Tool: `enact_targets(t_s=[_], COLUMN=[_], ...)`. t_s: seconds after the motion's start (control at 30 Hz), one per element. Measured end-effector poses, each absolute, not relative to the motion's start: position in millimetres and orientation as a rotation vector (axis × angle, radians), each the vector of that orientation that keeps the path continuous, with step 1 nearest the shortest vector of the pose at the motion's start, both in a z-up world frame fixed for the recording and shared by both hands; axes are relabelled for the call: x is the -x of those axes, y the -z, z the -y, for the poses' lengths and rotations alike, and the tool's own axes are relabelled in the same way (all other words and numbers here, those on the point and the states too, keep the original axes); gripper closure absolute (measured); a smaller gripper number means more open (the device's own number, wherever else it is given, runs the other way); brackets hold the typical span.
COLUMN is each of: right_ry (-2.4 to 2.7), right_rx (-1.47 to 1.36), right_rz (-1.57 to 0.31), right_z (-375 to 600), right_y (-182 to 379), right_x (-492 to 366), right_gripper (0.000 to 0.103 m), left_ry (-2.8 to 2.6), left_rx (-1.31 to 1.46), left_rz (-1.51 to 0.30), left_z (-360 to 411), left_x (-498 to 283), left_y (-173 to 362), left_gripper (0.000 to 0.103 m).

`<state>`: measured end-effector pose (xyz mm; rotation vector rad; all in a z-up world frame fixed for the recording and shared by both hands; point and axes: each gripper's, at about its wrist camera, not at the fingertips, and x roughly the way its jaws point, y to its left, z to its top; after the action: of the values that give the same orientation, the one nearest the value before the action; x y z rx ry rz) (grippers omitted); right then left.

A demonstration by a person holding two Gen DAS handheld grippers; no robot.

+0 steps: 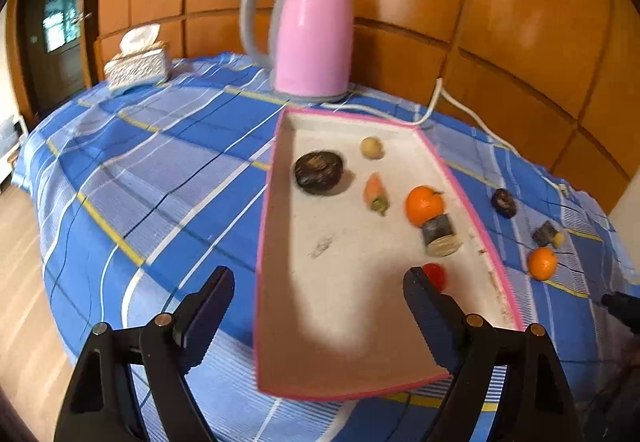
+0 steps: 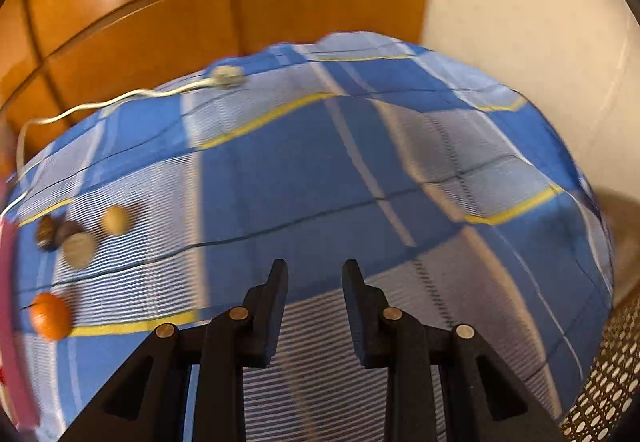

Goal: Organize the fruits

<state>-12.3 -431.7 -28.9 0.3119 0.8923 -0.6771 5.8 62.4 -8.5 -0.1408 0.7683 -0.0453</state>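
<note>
A pink-rimmed white tray (image 1: 276,169) lies on the blue checked cloth. In it are a dark round fruit (image 1: 320,171), a small yellow ball (image 1: 372,147), a pink-green piece (image 1: 376,195), an orange (image 1: 425,203), a dark cut cylinder (image 1: 440,236) and a red fruit (image 1: 436,276) half hidden by a finger. My left gripper (image 1: 318,276) hangs open over the tray's near end, holding nothing. Right of the tray lie a second orange (image 2: 50,316), a cylinder piece (image 2: 78,248), a dark fruit (image 2: 46,232) and a yellowish ball (image 2: 115,219). My right gripper (image 2: 316,274) is shut and empty over bare cloth.
A pink kettle (image 1: 312,33) stands behind the tray, a tissue box (image 1: 136,65) at the far left. The kettle's white cord (image 1: 436,101) runs to a plug (image 2: 228,75) at the table's far edge. Wood panelling backs the table. A perforated surface (image 2: 600,382) lies beyond the right edge.
</note>
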Motion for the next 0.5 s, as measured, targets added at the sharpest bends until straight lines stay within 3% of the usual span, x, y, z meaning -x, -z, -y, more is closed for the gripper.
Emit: enact_targets(t_s=[0.4, 0.5], right_ry=[0.74, 0.739], right_rx=[-0.244, -0.242], right_rz=[-0.823, -0.819], right_z=[416.8, 420.8], right_y=[46.4, 46.3], right_x=[16.0, 18.3], right_gripper=[0.065, 0.065], left_ry=[0.403, 0.523], left_rx=[0.03, 0.0], left_rz=[-0.766, -0.784], left_z=[16.6, 49.5], left_x=[-19.4, -26.1], left_y=[-21.4, -23.8], left_gripper=[0.017, 0.021])
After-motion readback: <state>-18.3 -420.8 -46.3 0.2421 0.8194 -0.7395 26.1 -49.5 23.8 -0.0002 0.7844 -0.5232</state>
